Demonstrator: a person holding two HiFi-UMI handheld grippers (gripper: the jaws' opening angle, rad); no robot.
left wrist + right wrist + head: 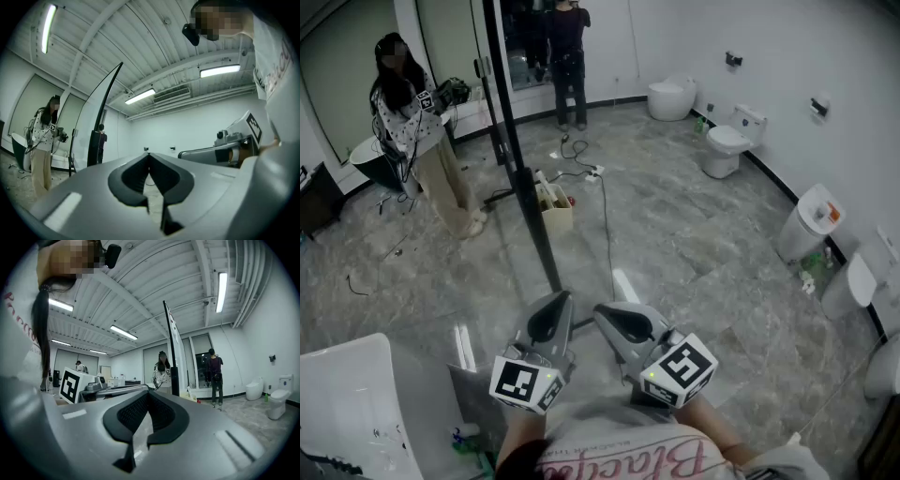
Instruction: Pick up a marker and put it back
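No marker shows clearly in any view. A white board [347, 403] leans at the lower left of the head view, and small white and green things [467, 436] lie at its foot, too small to identify. I hold both grippers close to my chest, pointing forward over the marble floor. My left gripper [555, 298] is shut with nothing between its jaws; its tips meet in the left gripper view [149, 154]. Beside it, my right gripper [602, 311] is also shut and empty, its tips touching in the right gripper view [147, 393].
A black pole [525, 169] rises just ahead of the grippers. A cardboard box [555, 211] and a cable [602, 216] lie on the floor beyond it. One person [412, 112] stands at the left, another [567, 56] at the back. Toilets [727, 145] line the right wall.
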